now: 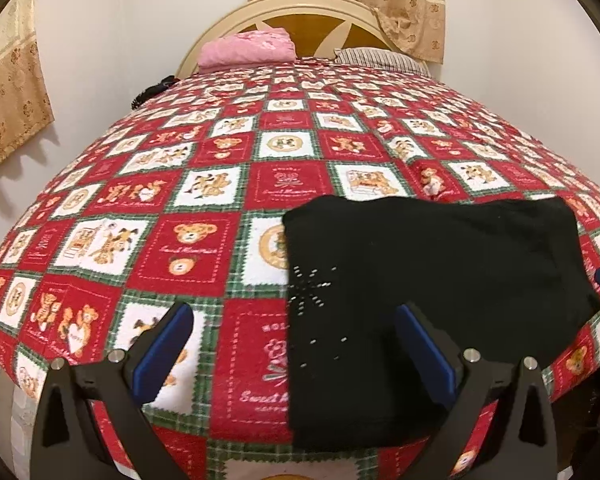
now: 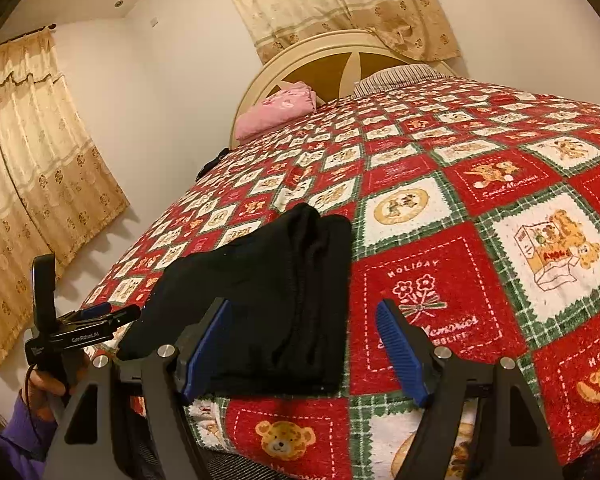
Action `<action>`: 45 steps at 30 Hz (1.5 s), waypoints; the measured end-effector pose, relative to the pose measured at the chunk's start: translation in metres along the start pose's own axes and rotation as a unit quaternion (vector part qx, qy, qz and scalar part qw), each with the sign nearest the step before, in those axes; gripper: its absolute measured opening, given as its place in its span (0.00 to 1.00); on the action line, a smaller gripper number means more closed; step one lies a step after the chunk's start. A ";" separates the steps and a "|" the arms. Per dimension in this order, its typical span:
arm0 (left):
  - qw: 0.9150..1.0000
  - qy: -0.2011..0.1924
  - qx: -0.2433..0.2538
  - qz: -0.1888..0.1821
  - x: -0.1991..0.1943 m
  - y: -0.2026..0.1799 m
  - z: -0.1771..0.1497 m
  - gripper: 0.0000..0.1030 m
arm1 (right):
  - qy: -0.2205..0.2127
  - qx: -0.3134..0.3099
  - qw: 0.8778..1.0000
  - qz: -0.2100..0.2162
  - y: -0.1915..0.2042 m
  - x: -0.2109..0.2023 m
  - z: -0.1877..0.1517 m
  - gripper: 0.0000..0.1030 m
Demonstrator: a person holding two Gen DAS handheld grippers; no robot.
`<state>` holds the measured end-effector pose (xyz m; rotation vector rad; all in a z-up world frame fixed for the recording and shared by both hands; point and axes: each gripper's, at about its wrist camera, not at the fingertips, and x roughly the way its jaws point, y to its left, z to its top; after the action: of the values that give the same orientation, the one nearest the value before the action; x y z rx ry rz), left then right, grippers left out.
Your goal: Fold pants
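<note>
The black pants [image 1: 432, 280] lie folded into a compact rectangle near the front edge of the bed, on the red teddy-bear bedspread [image 1: 188, 248]. My left gripper [image 1: 294, 344] hovers open over the pants' left edge; the blue pads touch nothing. In the right wrist view the folded pants [image 2: 268, 300] show several stacked layers. My right gripper [image 2: 304, 354] stands open just in front of their near edge, holding nothing. The left gripper [image 2: 112, 314] shows at the far left, held by a hand [image 2: 48, 382] in a purple sleeve.
A folded pink cloth [image 1: 246, 50] and a striped pillow [image 1: 380, 58] lie by the cream headboard [image 1: 300, 4]. A dark object [image 1: 152, 90] sits at the bed's far left edge. Beige curtains [image 2: 40, 184] hang on the left wall and behind the headboard.
</note>
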<state>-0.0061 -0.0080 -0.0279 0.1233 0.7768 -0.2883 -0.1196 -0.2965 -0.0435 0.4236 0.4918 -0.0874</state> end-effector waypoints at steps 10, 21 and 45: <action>0.999 0.022 -0.001 -0.025 0.010 -0.016 0.001 1.00 | 0.005 0.019 1.000 -0.002 -0.012 0.006 -0.001 0.73; 0.999 0.026 0.002 -0.031 0.011 -0.015 0.001 1.00 | -0.007 0.016 1.000 0.002 -0.010 -0.001 0.003 0.73; 0.993 0.093 -0.043 -0.054 0.090 0.020 0.057 0.93 | 0.094 -0.200 0.961 0.169 0.184 0.111 -0.060 0.48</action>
<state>0.0986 -0.0199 -0.0511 0.0266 0.9806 -0.3498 -0.0150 -0.1017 -0.0755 0.1124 0.6011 0.3814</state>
